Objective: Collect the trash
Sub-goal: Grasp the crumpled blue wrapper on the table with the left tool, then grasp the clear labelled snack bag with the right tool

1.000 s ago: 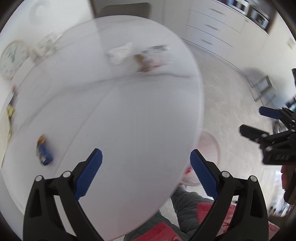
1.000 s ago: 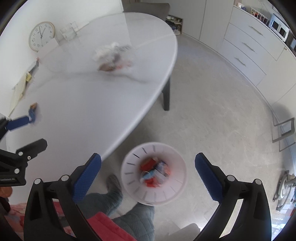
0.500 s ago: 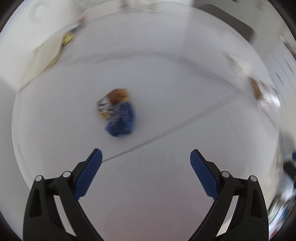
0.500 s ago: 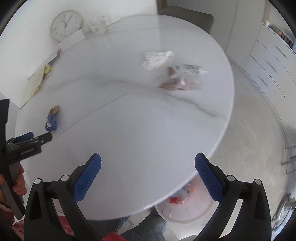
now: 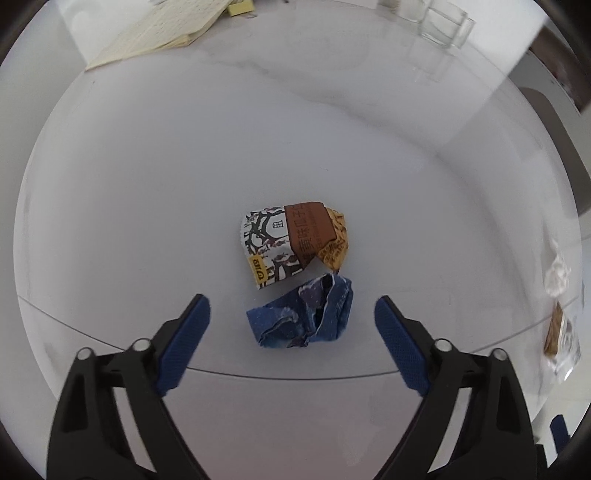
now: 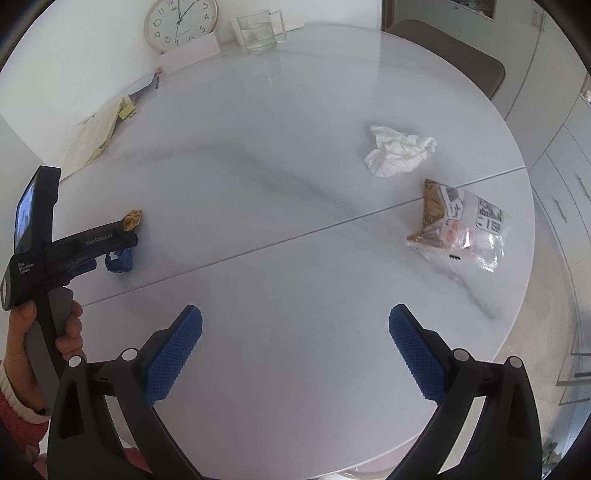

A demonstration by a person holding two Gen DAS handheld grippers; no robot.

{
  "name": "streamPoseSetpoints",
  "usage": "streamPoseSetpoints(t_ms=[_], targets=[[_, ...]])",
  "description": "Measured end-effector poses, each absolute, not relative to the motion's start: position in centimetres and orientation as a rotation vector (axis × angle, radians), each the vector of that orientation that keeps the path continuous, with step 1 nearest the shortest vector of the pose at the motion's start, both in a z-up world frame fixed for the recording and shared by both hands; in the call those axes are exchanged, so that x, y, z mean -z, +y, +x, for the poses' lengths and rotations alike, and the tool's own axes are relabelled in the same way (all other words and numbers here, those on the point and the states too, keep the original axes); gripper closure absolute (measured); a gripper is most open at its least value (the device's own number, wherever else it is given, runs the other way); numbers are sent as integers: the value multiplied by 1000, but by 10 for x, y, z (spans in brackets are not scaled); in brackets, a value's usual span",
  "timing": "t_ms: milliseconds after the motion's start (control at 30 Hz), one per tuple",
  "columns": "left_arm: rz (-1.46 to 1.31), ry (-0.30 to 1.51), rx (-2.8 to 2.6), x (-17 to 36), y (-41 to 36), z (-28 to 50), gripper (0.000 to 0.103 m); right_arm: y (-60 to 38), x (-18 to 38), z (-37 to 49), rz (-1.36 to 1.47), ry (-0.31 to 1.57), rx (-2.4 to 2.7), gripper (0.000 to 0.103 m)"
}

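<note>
White marble table (image 6: 295, 258) w/ a seam across it, clock (image 6: 180, 23) and glass (image 6: 258, 31) at the far end, papers (image 5: 162, 33) along the wall side. Big diff vs half a sec ago: left cam was blurry and further off, now it's sharp and way closer, w/ the wrappers (image 5: 299, 273) filling the middle of the view. Printed brown/white one touches the crumpled blue one, both lying flat on the table. Left gripper (image 5: 291, 314) has its jaws spread wide, blue piece sitting right btwn the tips, nothing pinched yet. Right gripper (image 6: 295, 332) is also spread wide, holding nothing, hanging over the near edge approx same as before. Tissue (image 6: 399, 149) and clear bag (image 6: 461, 225) are on the right half, well apart from the wrappers.
</note>
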State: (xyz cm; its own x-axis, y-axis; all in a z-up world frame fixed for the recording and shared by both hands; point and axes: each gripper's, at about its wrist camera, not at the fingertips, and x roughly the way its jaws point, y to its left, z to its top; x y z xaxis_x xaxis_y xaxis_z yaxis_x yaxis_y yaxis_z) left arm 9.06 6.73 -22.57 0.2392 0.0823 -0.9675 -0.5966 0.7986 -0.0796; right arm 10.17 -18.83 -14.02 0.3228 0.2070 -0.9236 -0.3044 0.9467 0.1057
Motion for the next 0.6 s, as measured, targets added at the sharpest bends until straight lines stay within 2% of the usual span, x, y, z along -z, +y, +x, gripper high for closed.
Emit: streamPoseSetpoints(t_ms=[100,333,600], targets=[[-486,1264,-501,229,65,95,29,-190,141,109,-94,1197,-349,2],[-516,1264,-490,235,63,98,65,-202,139,113,-92,1185,-350,2],[-435,1235,-444,223,47,96,68,-240,139,107,-61,1167,-296,2]])
